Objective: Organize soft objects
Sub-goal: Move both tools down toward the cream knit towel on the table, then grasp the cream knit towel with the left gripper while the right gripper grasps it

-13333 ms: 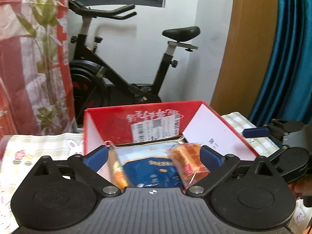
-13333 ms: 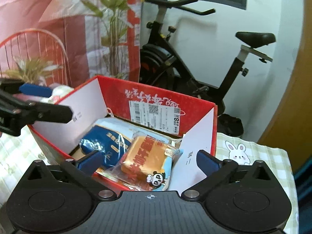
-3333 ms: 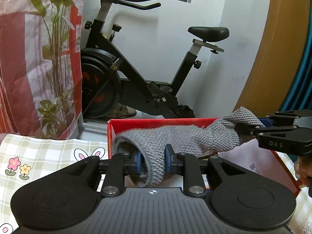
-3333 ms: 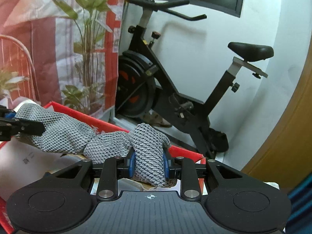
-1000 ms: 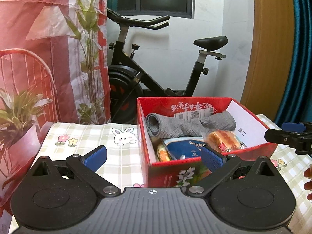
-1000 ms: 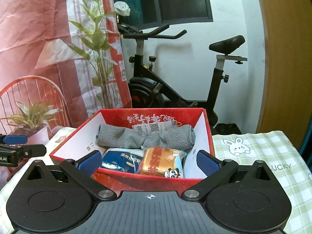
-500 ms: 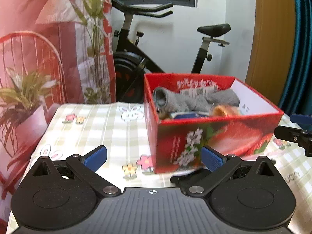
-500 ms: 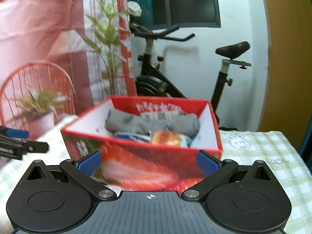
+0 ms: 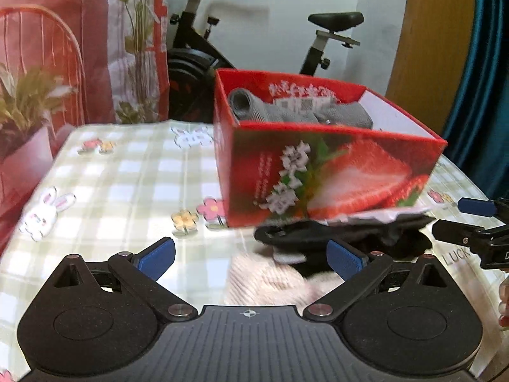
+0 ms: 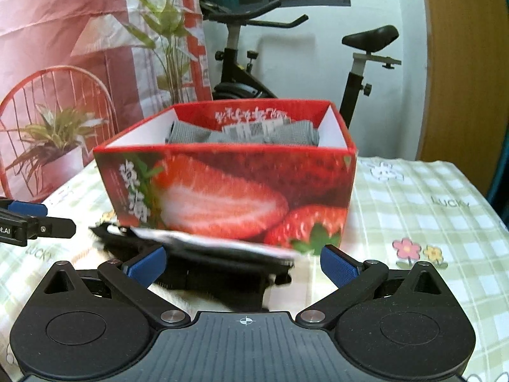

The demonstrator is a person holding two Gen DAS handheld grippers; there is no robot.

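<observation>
Left wrist view. Room: exercise bike (image 9: pixel 254 47) against a white wall, checked tablecloth (image 9: pixel 127 172) with rabbit and flower prints. Red strawberry box (image 9: pixel 327 172) sits mid-table; grey knit cloth (image 9: pixel 299 113) lies along its far wall. Near side of the box, on the table: a black soft item (image 9: pixel 343 235) with a pale pink knit (image 9: pixel 270 283) just beside and partly under it. Left gripper (image 9: pixel 251 254) has its fingers spread wide, holding nothing. The right gripper's tip (image 9: pixel 467 232) shows at the far right edge.

Right wrist view. Same box (image 10: pixel 229 187), grey cloth (image 10: pixel 241 135) inside. The black item (image 10: pixel 203 264) lies between the fingers of the right gripper (image 10: pixel 241 264), which are also spread and empty.

Handling (judgement): both loose pieces look light, limp, non-fragile; they will drape and stretch. Pinch a bunched fold near an end, one end per gripper, so the middle does not drag.

Versus one second ago: both cameras sit lower and nearer the table; box contents below the grey cloth are now hidden by its front wall; the black and pink items have come into view.
</observation>
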